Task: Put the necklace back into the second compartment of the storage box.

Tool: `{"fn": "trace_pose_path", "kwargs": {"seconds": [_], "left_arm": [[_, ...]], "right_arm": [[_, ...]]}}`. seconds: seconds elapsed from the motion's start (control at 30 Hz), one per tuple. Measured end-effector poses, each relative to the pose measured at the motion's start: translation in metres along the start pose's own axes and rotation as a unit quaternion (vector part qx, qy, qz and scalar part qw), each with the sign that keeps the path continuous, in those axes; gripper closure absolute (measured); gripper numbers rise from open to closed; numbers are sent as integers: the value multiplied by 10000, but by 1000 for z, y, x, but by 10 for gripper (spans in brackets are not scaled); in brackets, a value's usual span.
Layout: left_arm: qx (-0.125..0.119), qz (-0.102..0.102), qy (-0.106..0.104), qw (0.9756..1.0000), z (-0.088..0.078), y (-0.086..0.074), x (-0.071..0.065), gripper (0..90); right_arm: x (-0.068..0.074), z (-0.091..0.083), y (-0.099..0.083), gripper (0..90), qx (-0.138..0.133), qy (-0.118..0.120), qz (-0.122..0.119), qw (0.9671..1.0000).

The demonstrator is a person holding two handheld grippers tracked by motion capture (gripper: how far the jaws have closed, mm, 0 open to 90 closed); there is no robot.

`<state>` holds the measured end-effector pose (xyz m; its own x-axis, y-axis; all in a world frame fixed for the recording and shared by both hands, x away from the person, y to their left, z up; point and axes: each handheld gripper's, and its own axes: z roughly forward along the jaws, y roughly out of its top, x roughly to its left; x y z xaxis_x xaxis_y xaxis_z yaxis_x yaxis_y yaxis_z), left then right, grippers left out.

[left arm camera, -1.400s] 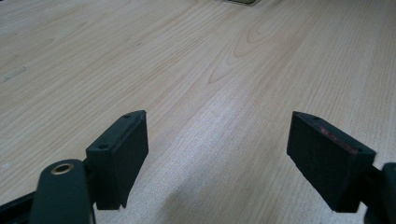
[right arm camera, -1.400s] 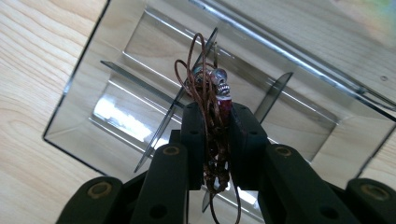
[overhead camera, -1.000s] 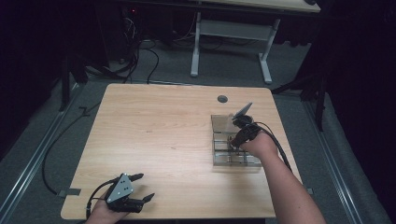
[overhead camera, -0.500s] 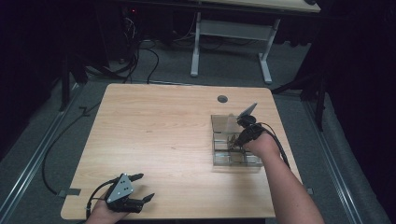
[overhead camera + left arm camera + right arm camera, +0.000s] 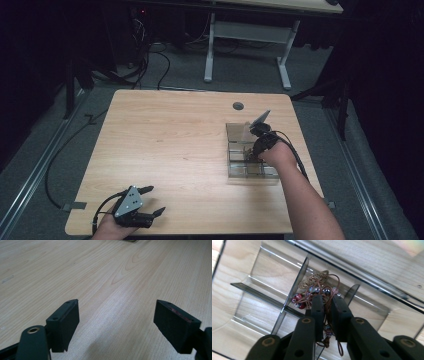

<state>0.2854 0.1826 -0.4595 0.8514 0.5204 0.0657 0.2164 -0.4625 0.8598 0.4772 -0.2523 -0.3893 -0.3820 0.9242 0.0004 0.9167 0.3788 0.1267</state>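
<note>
Now your right tongs [image 5: 327, 302] have just been closing and pinch the beaded cord [image 5: 317, 291] in the box [image 5: 235, 134]; left tongs [image 5: 116, 322] rest spread on the desk [image 5: 170, 135], spare.

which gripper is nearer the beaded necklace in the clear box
Right. The right gripper reaches down into the clear box, its jaws closed on the beaded necklace. The left gripper rests open at the table's near left corner, far from it.
</note>
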Motion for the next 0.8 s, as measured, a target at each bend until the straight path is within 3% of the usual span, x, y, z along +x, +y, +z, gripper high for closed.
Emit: {"fn": "trace_pose_path", "kwargs": {"seconds": [0.17,0.23,0.37,0.53,0.8], "left_arm": [[5,7,-3,10000,0,0,0,211],[13,7,-2,10000,0,0,0,210],[26,4,3,10000,0,0,0,211],[32,1,22,10000,1,0,0,212],[56,4,21,10000,1,0,0,212]], "right_arm": [[5,10,1,836,89,8,-73,9999],[7,9,1,772,71,-35,-7,10000],[5,-9,-2,669,-162,17,129,9998],[0,-32,-11,624,-318,108,172,9993],[-6,-33,-28,619,-149,292,260,9991]]}}
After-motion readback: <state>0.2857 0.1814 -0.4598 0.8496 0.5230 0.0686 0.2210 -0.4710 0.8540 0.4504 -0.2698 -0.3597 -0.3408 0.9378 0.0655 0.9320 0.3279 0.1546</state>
